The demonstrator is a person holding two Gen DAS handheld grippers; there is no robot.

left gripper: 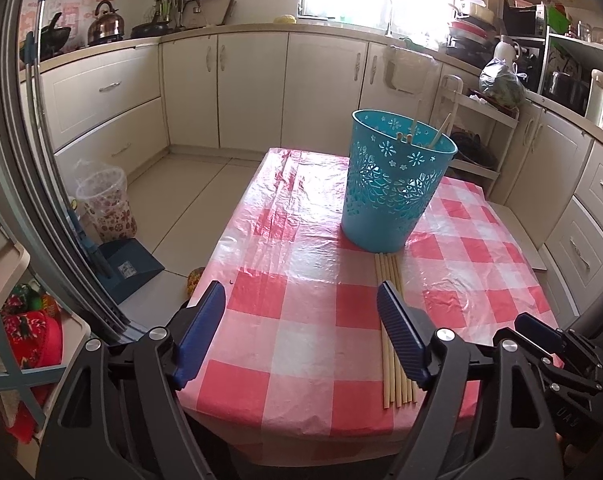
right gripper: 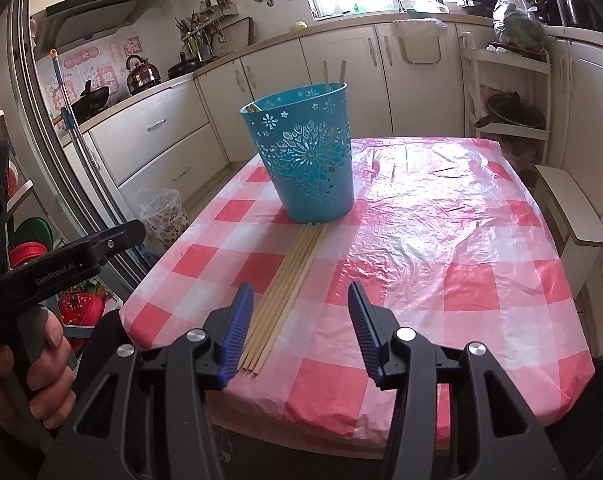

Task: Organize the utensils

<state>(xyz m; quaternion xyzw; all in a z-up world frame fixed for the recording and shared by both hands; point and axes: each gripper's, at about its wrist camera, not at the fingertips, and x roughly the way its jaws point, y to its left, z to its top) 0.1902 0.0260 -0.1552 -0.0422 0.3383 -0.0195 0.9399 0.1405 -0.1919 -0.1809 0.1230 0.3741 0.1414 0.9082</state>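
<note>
A teal perforated basket [left gripper: 389,200] [right gripper: 313,168] stands upright on the red-checked table [left gripper: 285,312] [right gripper: 441,248], with a few chopsticks [left gripper: 411,128] [right gripper: 333,72] sticking out of it. Several loose wooden chopsticks [left gripper: 387,272] [right gripper: 297,256] lie side by side on the cloth, running from the basket's base toward the near edge. My left gripper [left gripper: 301,288] is open and empty, its right finger over the bundle's near end. My right gripper [right gripper: 300,288] is open above the bundle, which lies just inside its left finger, untouched by the pads.
A hand holds the left gripper's handle [right gripper: 41,344] at the table's left corner. A plastic-lined bin [left gripper: 105,204] and a blue dustpan [left gripper: 129,268] stand on the floor to the left. A white stool [right gripper: 573,208] sits at the table's right side. Cabinets ring the room.
</note>
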